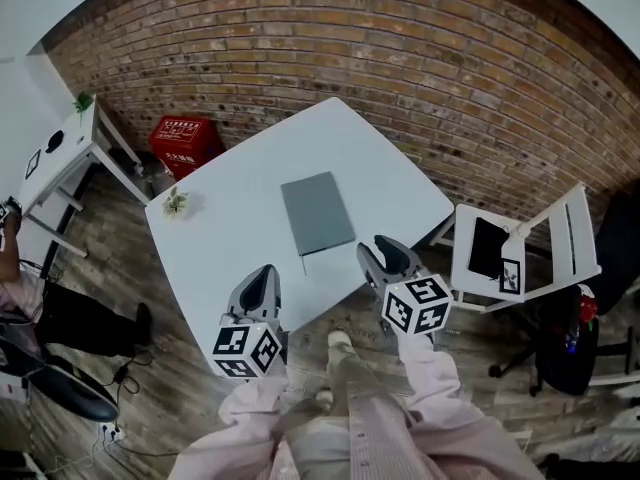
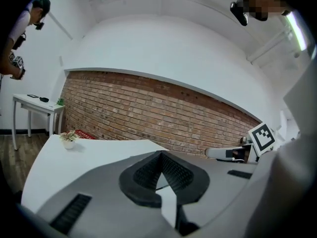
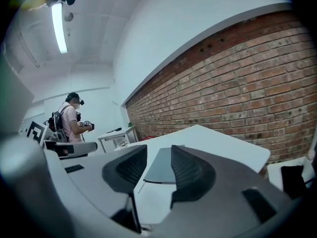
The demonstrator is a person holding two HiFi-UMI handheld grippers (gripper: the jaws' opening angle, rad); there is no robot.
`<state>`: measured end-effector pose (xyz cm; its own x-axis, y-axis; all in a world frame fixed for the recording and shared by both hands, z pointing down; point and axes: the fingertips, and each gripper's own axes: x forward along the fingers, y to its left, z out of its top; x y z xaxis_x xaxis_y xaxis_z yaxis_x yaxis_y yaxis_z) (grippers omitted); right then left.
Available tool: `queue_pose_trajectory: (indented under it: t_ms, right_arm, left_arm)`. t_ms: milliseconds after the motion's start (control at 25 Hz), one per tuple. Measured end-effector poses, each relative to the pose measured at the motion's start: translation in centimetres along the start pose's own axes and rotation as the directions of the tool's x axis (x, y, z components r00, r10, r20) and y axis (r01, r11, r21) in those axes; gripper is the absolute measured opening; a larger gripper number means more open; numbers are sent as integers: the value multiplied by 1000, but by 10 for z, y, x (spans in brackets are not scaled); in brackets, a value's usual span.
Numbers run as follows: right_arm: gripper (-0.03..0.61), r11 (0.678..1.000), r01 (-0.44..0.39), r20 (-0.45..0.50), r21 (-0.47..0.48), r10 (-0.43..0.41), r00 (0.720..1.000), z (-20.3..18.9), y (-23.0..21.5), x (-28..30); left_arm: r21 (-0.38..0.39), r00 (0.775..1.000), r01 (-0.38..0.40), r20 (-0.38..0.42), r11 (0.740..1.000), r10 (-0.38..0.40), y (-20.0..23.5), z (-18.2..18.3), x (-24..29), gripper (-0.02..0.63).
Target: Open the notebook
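The notebook lies shut and flat mid-frame on the white table, just ahead of both tools. My right gripper is spread wide and empty; my left gripper is pinched together on nothing. I judge the notebook light, its cover thin and bendy, best lifted at the free long edge. Which edge is the spine I can't make out.

Overhead camera, plus one behind each pair of jaws.
Head view looks steeply down at the table; both gripper views skim it closely toward the brick wall beyond the jaws.
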<state>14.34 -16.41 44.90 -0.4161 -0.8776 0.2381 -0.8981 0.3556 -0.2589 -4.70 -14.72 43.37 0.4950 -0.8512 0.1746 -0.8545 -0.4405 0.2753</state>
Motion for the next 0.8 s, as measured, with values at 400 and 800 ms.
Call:
queue_pose_trajectory:
  t_ms: [400, 800]
  right_arm:
    - [135, 999, -32, -145, 29, 36, 989, -13, -49, 64]
    - [133, 998, -26, -336, 50, 41, 941, -61, -75, 112]
  left_arm:
    - [-47, 996, -61, -75, 997, 58, 22, -16, 67, -7]
    - [-107, 982, -112, -165, 988, 94, 37, -47, 113, -8]
